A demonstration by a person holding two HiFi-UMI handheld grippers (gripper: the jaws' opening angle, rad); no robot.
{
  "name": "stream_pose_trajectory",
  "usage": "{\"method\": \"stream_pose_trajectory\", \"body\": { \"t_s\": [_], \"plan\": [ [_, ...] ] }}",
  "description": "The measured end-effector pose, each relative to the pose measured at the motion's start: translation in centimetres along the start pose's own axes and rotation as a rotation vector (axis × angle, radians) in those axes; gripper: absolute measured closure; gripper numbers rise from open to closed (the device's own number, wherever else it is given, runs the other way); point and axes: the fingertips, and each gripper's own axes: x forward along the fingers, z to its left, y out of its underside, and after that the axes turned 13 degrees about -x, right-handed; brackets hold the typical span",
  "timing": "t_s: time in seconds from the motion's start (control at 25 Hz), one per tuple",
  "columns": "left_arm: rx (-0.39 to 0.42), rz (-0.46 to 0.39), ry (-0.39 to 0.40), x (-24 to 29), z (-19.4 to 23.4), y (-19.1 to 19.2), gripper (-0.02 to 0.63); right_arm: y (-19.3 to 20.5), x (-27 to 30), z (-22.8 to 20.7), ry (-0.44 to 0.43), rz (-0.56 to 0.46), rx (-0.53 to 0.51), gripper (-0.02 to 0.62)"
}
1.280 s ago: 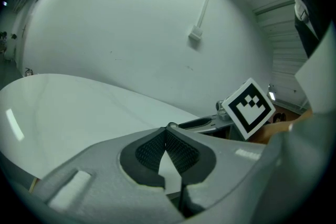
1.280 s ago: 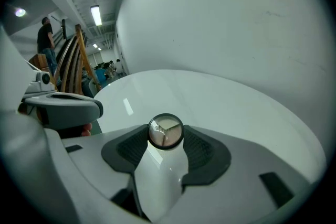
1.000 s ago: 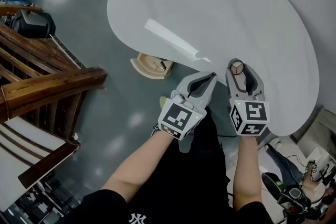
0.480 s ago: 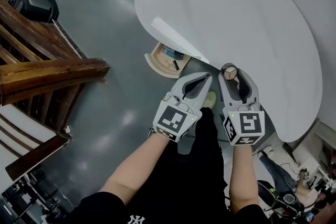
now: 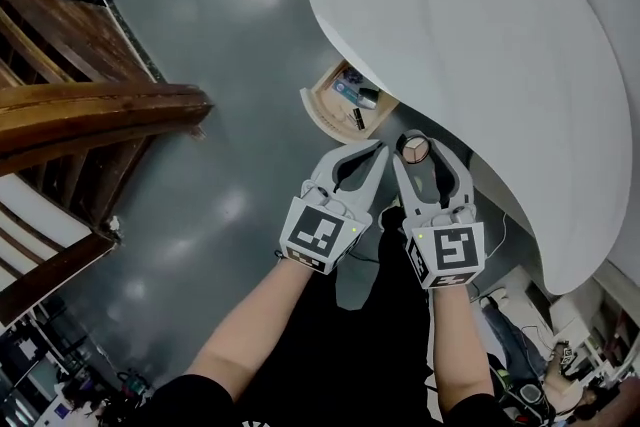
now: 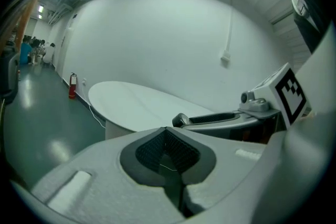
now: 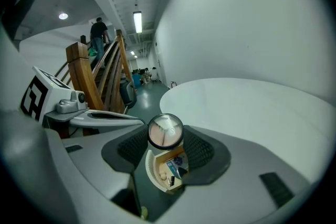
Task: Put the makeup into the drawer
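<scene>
A small round makeup compact [image 5: 414,148] with a pinkish face sits between the tips of my right gripper [image 5: 420,159], which is shut on it. In the right gripper view the compact [image 7: 165,131] is pinched between the dark ribbed pads [image 7: 202,150]. Just beyond it, under the table's edge, a curved wooden drawer [image 5: 322,108] stands pulled out, with a few small makeup items inside; the drawer [image 7: 153,169] also shows below the compact. My left gripper [image 5: 374,153] hovers beside the right one, shut and empty, its pads [image 6: 176,152] meeting.
The big white oval table [image 5: 480,35] fills the upper right. A dark wooden stair railing [image 5: 100,115] stands at the left across grey floor [image 5: 230,35]. Bags and cables lie on the floor at the lower right [image 5: 520,335].
Both grippers have travelled along the table's edge toward the drawer, which now lies just ahead of their tips. The compact stays held in the right gripper.
</scene>
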Motion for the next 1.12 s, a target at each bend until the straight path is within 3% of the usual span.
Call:
{"method": "stream_pose_trajectory", "body": {
  "t_s": [0.48,1.12],
  "plan": [
    [-0.048,-0.006,-0.109,1.9,12.7,5.4,0.597,7.1,12.8,4.7,-0.136,0.047,-0.045,0.377],
    [-0.105,-0.070,-0.213,5.2,21.7,11.7,0.597,19.5,25.6,6.2,-0.243,0.145,-0.089,0.377]
  ]
}}
